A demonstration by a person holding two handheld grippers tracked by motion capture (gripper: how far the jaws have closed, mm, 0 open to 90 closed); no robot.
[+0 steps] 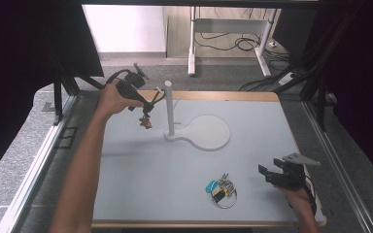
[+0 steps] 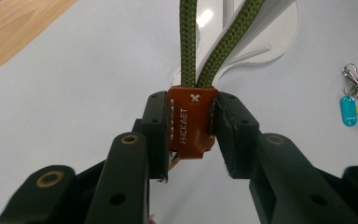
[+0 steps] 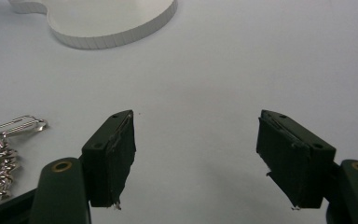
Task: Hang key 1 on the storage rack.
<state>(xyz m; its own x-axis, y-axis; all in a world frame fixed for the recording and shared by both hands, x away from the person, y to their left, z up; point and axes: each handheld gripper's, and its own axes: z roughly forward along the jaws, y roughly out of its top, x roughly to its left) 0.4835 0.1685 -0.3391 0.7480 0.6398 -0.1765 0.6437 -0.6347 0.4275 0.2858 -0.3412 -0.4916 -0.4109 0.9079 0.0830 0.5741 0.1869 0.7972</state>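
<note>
Currently: left gripper clamped on brown leather tag near table's far-left corner; right gripper wide, unloaded, near-right corner.

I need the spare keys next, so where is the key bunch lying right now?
In the high view the key bunch lies on the table near its front edge, right of centre, just left of the right gripper.

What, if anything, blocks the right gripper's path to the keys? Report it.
Nothing visible does. The right gripper rests open near the table's right edge, and the bunch of keys lies to its left with bare tabletop between them. The white stand sits farther back, off that line.
</note>
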